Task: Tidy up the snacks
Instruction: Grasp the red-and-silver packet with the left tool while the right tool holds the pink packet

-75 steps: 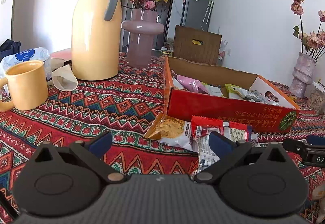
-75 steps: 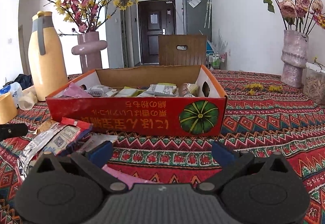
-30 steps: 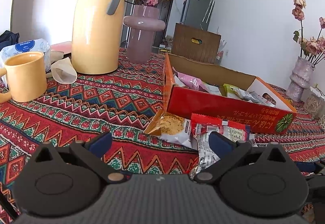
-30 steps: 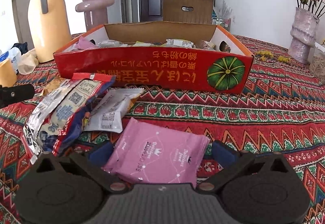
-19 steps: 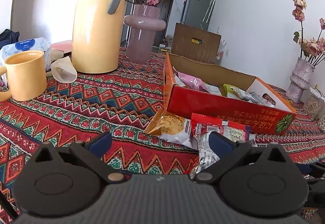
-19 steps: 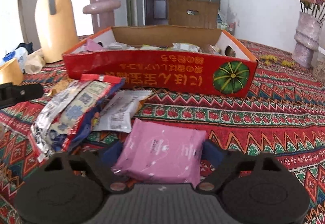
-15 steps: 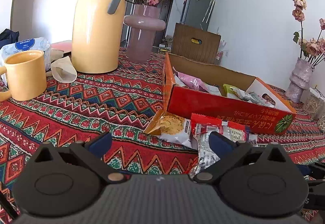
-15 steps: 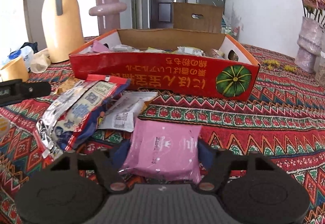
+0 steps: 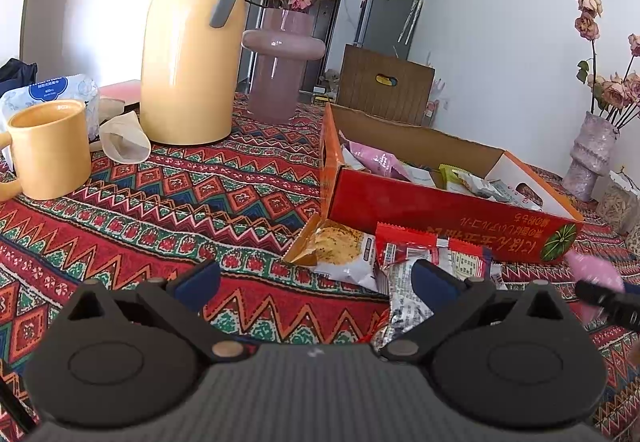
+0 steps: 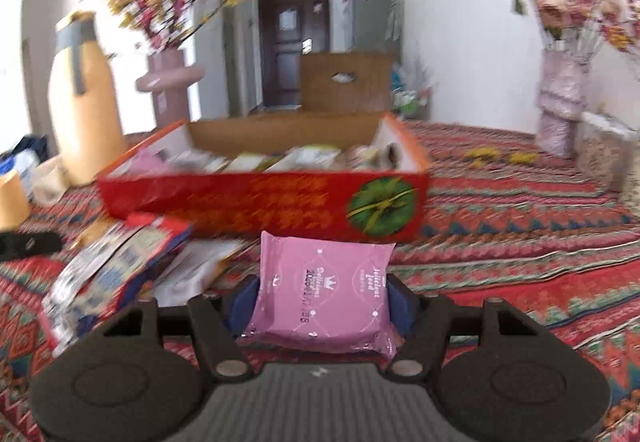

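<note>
You are partway through. Several snacks already lie inside the red box (image 10: 264,197), which stands toward the far side of the counter (image 9: 168,201): a pink packet and some pale and green wrappers show above its front wall. Left outside, just before that wall, are a cracker packet (image 9: 340,248), a red-and-silver packet (image 9: 424,262) and a white packet (image 10: 192,274), heaped together and overlapping.

Your right gripper (image 10: 322,300) is clenched on the pink snack pack (image 10: 324,298); its jaws have just been closing and the pads press the pack's two sides. The pack appears lifted clear of the cloth, in front of the box's front wall and not yet over it. So the step in hand looks like carrying it into the box, with three packets or so to follow.

The pack is a flat, squarish pillow of matte pink film with white print and crimped ends. It looks soft and light, and it bulges a little between the pads.

Your left gripper (image 9: 316,278) hangs released and empty above the cloth near the heap's left end.
</note>
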`<action>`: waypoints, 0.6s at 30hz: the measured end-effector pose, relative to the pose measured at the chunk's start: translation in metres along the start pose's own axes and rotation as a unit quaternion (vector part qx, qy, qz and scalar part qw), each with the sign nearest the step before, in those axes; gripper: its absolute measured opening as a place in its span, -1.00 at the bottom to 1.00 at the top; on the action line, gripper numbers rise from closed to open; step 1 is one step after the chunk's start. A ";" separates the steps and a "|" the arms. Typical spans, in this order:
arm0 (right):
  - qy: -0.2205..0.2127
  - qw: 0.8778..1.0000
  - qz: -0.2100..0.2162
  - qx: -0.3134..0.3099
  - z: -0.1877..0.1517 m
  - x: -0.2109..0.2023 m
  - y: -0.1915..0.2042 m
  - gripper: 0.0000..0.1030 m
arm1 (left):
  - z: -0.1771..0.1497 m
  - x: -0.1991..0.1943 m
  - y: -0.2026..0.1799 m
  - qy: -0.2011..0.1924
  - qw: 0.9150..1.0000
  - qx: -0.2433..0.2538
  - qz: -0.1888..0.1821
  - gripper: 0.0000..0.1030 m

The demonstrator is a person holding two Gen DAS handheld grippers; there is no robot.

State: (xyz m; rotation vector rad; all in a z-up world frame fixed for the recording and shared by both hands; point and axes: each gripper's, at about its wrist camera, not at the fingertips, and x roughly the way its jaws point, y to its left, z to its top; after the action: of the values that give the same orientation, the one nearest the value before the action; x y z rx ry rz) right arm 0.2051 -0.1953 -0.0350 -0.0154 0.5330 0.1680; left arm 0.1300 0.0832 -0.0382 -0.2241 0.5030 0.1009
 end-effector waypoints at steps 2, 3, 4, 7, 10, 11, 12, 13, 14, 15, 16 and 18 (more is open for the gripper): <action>-0.023 1.000 -0.021 0.001 0.001 0.000 -0.010 0.28 | 0.000 0.000 0.000 -0.001 1.000 0.001 0.000 1.00; -0.033 0.999 -0.030 0.003 0.002 0.000 -0.014 0.28 | 0.000 0.000 0.000 -0.001 1.000 0.002 0.000 1.00; -0.038 0.999 -0.033 0.008 0.002 0.002 -0.018 0.28 | 0.000 0.000 -0.001 -0.001 1.000 0.003 -0.001 1.00; -0.040 0.999 -0.025 0.024 -0.001 0.009 -0.026 0.28 | -0.001 0.000 -0.002 -0.002 1.000 0.005 0.002 1.00; -0.043 0.999 -0.006 0.023 -0.002 0.011 -0.024 0.28 | -0.001 -0.001 -0.002 -0.006 1.000 0.004 0.003 1.00; -0.043 0.999 -0.001 0.023 -0.003 0.011 -0.024 0.28 | -0.001 -0.001 -0.003 -0.007 1.000 0.004 0.004 1.00; -0.044 0.999 0.003 0.024 -0.003 0.012 -0.025 0.28 | -0.001 -0.002 -0.003 -0.009 1.000 0.005 0.006 1.00; -0.044 0.999 0.006 0.026 -0.005 0.009 -0.025 0.28 | -0.001 -0.002 -0.004 -0.011 1.000 0.006 0.008 1.00; -0.044 0.998 0.010 0.031 -0.005 0.009 -0.026 0.28 | -0.002 -0.003 -0.004 -0.014 1.000 0.007 0.011 1.00; -0.043 0.998 0.013 0.036 -0.005 0.009 -0.027 0.28 | -0.002 -0.003 -0.005 -0.017 1.000 0.008 0.015 1.00; -0.042 0.998 0.015 0.041 -0.005 0.009 -0.028 0.28 | -0.002 -0.004 -0.007 -0.019 1.000 0.011 0.020 1.00; -0.043 0.998 0.020 0.046 -0.006 0.009 -0.030 0.28 | -0.002 -0.004 -0.010 -0.019 0.999 0.020 0.029 1.00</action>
State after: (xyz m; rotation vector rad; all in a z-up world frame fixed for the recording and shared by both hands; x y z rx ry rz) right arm 0.2143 -0.2238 -0.0455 0.0912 0.4539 0.1819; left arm 0.1267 0.0732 -0.0357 -0.1687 0.4743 0.1522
